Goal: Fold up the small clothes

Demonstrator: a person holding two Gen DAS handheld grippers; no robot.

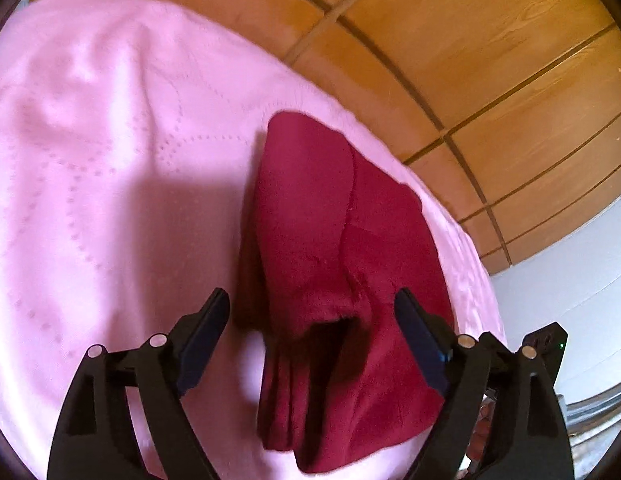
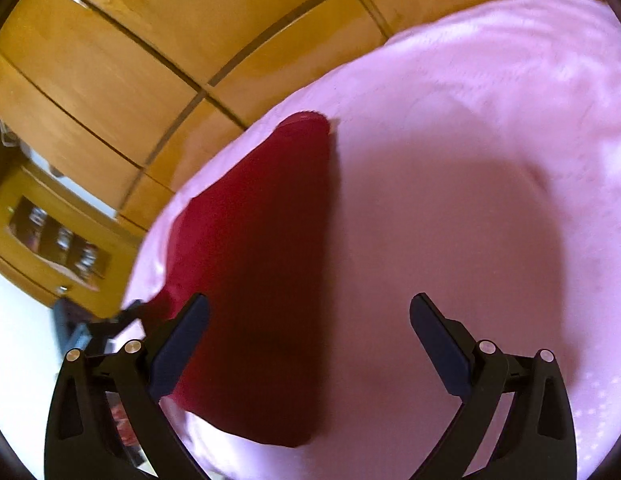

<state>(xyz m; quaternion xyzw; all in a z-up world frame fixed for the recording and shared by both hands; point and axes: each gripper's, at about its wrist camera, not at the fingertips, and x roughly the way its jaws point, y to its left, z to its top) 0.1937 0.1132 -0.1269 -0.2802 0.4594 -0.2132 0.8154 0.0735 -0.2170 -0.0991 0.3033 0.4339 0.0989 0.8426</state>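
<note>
A dark red garment (image 1: 330,240) lies folded in layers on a pink quilted blanket (image 1: 110,160), close to the blanket's right edge. My left gripper (image 1: 312,300) hovers over its near end with the jaws wide open; the cloth bunches up between the fingers, and neither pad presses on it. In the right wrist view the red garment (image 2: 262,260) appears as a long smooth wedge on the blanket (image 2: 470,160). My right gripper (image 2: 310,304) is open above the garment's near right part, its left finger (image 2: 182,344) over the cloth and its right finger over bare blanket.
Wooden cabinet panels (image 1: 470,40) rise just past the blanket's far edge. A low wooden shelf unit (image 2: 58,240) holding small items stands at the left in the right wrist view. A pale wall (image 1: 570,260) is at the right. Shadows fall across the blanket.
</note>
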